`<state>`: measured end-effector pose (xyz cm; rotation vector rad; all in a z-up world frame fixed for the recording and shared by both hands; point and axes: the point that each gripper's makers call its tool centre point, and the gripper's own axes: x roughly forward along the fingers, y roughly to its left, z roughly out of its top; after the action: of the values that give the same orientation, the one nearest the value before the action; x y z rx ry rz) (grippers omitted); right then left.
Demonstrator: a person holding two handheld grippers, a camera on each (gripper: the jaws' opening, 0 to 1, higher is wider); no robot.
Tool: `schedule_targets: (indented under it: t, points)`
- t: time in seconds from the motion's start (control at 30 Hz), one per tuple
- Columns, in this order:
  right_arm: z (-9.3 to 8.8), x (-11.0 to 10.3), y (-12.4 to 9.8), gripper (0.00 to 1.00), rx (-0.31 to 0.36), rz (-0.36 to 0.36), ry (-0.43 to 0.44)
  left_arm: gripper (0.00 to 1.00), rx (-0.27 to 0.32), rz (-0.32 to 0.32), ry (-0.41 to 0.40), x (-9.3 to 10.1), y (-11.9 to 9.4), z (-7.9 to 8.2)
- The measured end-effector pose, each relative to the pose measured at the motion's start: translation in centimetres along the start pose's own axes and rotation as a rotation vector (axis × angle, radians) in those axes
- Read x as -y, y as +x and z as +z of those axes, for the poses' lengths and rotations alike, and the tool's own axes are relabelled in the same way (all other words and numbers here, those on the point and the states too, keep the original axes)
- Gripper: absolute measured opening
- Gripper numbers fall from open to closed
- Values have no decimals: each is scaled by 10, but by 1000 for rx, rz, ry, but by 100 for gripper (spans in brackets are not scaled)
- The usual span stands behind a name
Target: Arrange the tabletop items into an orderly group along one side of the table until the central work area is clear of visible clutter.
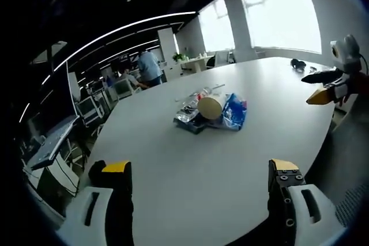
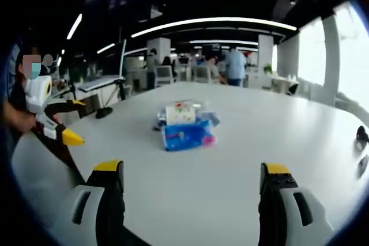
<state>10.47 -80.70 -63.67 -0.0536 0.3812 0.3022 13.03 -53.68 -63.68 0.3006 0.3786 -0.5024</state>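
Both grippers spread and empty over the table, the clutter not yet touched.

The left gripper [image 1: 199, 174] and the right gripper [image 2: 190, 177] hold nothing, jaws wide apart. Well ahead, in the middle of the white table [image 1: 230, 159], lie a blue packet [image 2: 187, 135], a paper cup [image 1: 211, 106] and other wrappers, touching one another. A careless push could roll the cup away, I think.

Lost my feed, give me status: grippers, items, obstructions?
Left gripper and right gripper open, empty. Cluttered pile mid-table, untouched. Nothing between fingers and pile.
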Motion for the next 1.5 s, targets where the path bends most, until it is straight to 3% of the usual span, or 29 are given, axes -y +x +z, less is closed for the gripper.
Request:
schedule_targets:
  t: [0.2,0.57,0.7,0.9,1.5]
  points:
    - [4,2,-1,95,8,-9,-3,99,-1,-18,-7,1,1,2]
    - [7,8,-3,98,3,-33,16,99,34,-42,-21,-11,24,30]
    - [16,18,-4,100,25,-64,59,99,44,-61,-2,-13,35,40]
    - [29,25,-3,100,37,-78,58,99,58,-91,27,-16,47,51]
    - [62,31,18,100,53,-66,15,98,63,-147,48,-22,78,60]
